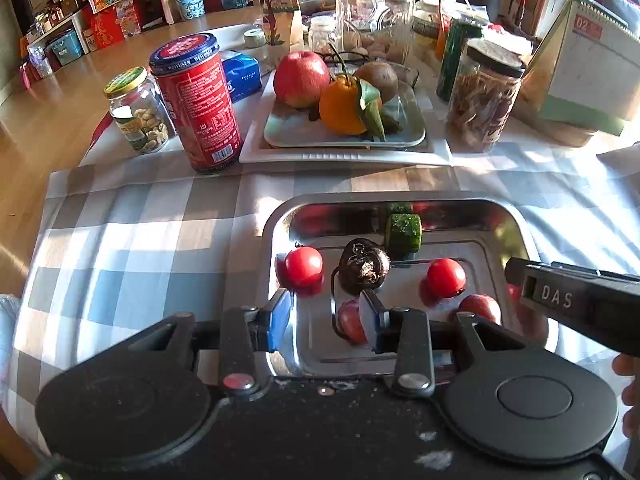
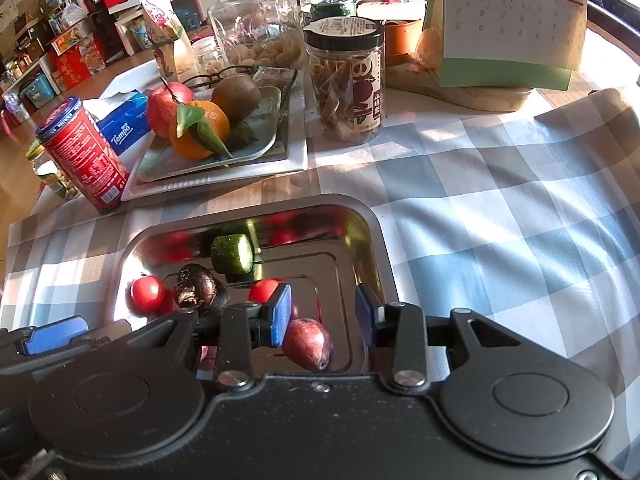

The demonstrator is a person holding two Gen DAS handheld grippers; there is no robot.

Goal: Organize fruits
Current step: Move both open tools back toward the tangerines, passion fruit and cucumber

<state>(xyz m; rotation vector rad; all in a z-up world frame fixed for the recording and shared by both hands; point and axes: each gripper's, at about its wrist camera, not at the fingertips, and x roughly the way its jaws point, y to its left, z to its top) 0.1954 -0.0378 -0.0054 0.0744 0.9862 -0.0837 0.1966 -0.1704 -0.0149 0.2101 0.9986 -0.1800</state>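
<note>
A steel tray [image 1: 280, 220] [image 2: 376, 236] on the checked cloth holds two cherry tomatoes [image 1: 304, 266] [image 1: 446, 278], a dark wrinkled fruit [image 1: 364, 266] [image 2: 196, 288], a cucumber piece [image 1: 404, 232] [image 2: 232, 254] and a small purplish fruit [image 1: 350, 320]. My left gripper [image 1: 326, 316] hovers open over the tray's near side. The purplish fruit lies by its right finger, not pinched. My right gripper [image 2: 324, 316] stands open over a red-purple plum [image 2: 308, 344] that rests against its left pad, clear of the right one. Behind, a pale plate [image 1: 400, 136] carries an apple [image 1: 302, 78], an orange [image 1: 344, 106] and a kiwi [image 1: 378, 78].
A red tin [image 1: 198, 104], a nut jar [image 1: 138, 110] and a tissue pack [image 1: 242, 74] stand left of the plate. A jar of dried strips [image 1: 482, 96], glass jars [image 1: 374, 8] and a desk calendar [image 2: 508, 20] stand behind and right. Checked cloth [image 2: 500, 208] spreads right of the tray.
</note>
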